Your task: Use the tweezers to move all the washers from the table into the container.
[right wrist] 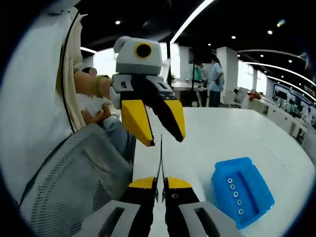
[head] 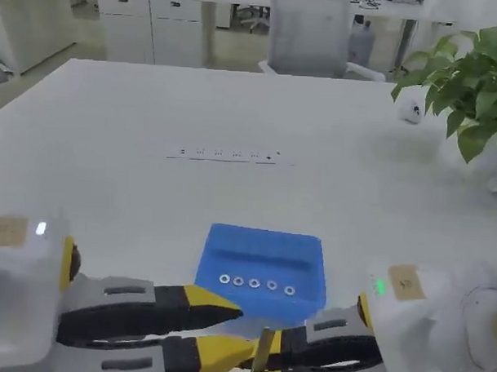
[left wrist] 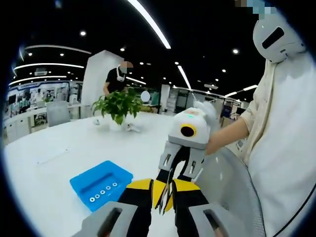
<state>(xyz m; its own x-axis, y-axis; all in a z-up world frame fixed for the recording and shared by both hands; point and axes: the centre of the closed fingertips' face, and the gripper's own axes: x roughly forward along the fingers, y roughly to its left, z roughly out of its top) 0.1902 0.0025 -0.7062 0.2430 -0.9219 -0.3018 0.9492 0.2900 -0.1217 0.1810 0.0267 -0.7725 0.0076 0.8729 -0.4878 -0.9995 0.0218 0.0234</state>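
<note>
A blue container (head: pixel 263 248) (left wrist: pixel 86 180) (right wrist: pixel 256 192) sits on the white table (head: pixel 235 112) and holds a row of several washers (head: pixel 254 282) (left wrist: pixel 102 192) (right wrist: pixel 235 195). Near the table's front edge the two grippers face each other tip to tip. My right gripper (right wrist: pixel 160 186) (head: pixel 288 351) (left wrist: pixel 174 177) is shut on thin metal tweezers (right wrist: pixel 161 158) (head: pixel 265 350) (left wrist: pixel 166 197). The tweezers point toward my left gripper (left wrist: pixel 166 190) (head: pixel 245 329) (right wrist: pixel 163 138), whose yellow jaws stand open around their tip.
A white power strip (head: pixel 225 154) lies mid-table. At the right edge stands a potted plant (head: pixel 472 88), with a small white device (head: pixel 410 110) beside it. A grey chair (head: pixel 311 33) is behind the table. The person's torso and a mesh chair (right wrist: pixel 74 177) are close behind the grippers.
</note>
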